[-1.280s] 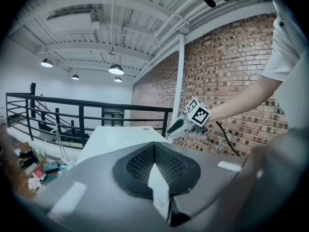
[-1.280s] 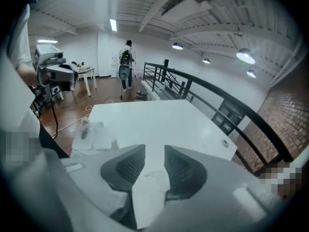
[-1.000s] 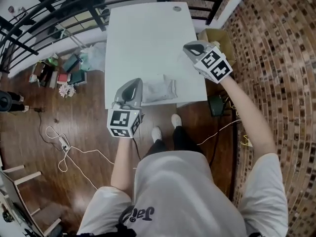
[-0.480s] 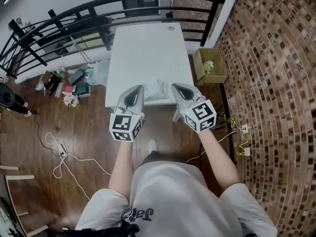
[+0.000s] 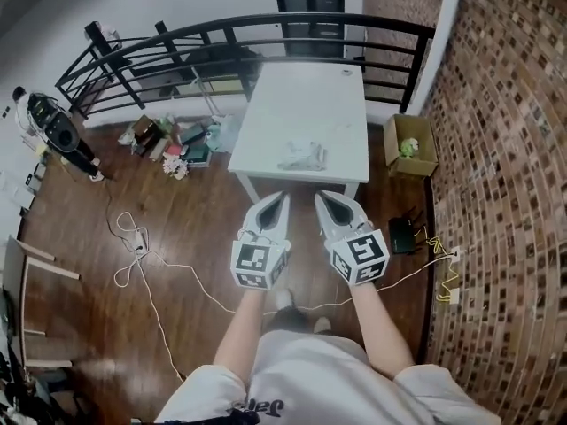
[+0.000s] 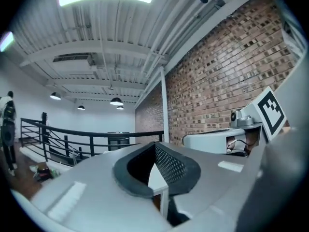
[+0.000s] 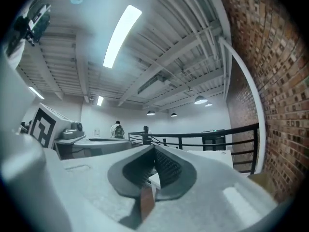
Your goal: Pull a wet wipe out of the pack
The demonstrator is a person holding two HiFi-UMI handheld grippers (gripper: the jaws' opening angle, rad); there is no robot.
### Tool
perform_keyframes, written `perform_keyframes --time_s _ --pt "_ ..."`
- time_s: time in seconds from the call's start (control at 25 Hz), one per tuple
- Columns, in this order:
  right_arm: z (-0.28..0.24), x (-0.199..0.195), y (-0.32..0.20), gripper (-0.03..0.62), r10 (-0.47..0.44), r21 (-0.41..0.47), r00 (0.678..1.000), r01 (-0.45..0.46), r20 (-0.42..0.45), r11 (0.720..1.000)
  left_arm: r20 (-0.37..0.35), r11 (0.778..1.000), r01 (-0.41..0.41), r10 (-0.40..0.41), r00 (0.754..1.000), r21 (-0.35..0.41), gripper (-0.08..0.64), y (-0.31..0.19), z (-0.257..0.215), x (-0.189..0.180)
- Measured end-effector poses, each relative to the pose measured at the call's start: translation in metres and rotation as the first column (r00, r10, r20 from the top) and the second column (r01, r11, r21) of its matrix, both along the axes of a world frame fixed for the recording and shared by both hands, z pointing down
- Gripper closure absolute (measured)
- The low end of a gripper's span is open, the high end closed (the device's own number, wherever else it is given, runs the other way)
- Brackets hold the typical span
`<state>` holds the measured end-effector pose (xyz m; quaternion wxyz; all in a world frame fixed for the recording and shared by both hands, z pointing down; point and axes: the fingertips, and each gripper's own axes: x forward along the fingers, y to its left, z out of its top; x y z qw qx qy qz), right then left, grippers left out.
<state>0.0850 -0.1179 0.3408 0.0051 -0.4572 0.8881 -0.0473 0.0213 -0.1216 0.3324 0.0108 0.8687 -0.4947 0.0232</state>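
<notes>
The wet wipe pack (image 5: 301, 155), a pale crinkled packet, lies near the front edge of the white table (image 5: 306, 96). Both grippers are held level, side by side over the wooden floor, well short of the table and not touching the pack. My left gripper (image 5: 272, 204) has its jaws together with nothing in them, and my right gripper (image 5: 328, 202) beside it is also shut and empty. In the left gripper view the left gripper (image 6: 155, 146) shows only a slice of white table through its pad recess. In the right gripper view the right gripper (image 7: 154, 150) shows the same.
A black railing (image 5: 266, 27) runs behind the table and a brick wall (image 5: 505, 149) lines the right. A cardboard box (image 5: 409, 146) sits right of the table. Clutter (image 5: 173, 137) and white cables (image 5: 142, 251) lie on the floor at left. A person (image 7: 116, 128) stands far off.
Both grippers have drawn back from the table. The right one came off the table's right edge to sit beside the left. The table and pack now lie farther away.
</notes>
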Motion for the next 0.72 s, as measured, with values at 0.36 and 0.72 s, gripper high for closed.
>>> perform_keyframes --time_s 0.36,0.72 --pt "-0.039 -0.013 0.056 0.6 0.043 0.055 0.999 -0.043 -0.006 0.998 -0.028 0.991 0.098 -0.096 0.995 0.093 0.545 0.062 -0.035 -0.047" --pt "-0.052 -0.059 0.086 0.6 0.044 0.079 0.999 -0.043 -0.01 0.996 -0.024 0.983 0.112 -0.11 0.994 0.146 0.545 0.089 -0.057 -0.077"
